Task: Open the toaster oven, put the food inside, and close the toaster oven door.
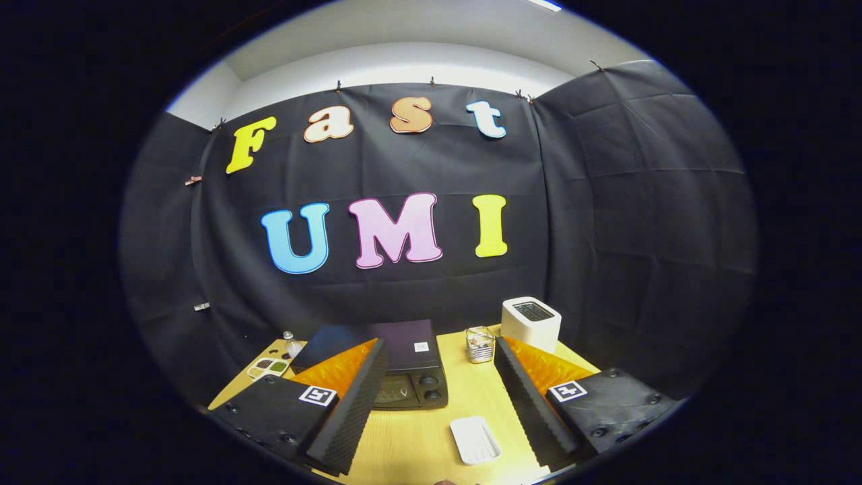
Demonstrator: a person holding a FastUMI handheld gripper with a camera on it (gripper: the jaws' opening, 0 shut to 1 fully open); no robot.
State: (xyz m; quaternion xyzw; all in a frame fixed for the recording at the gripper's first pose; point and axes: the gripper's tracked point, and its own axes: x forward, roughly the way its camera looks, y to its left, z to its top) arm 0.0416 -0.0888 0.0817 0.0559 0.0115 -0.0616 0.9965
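Note:
A black toaster oven [407, 367] stands on the wooden table [465, 394], its front with two knobs facing me and its door shut, partly behind my left finger. A small white rectangular tray [475, 439] lies on the table nearer to me, between my fingers; I cannot see food on it. My gripper [441, 424] hangs above the table's near part, open wide, with nothing between its fingers.
A white pop-up toaster [531, 323] stands at the table's far right, a small clear glass container [479, 344] just left of it. A sectioned dish [268, 367] and a small bottle [291, 343] sit at the far left. Black cloth walls close in the booth.

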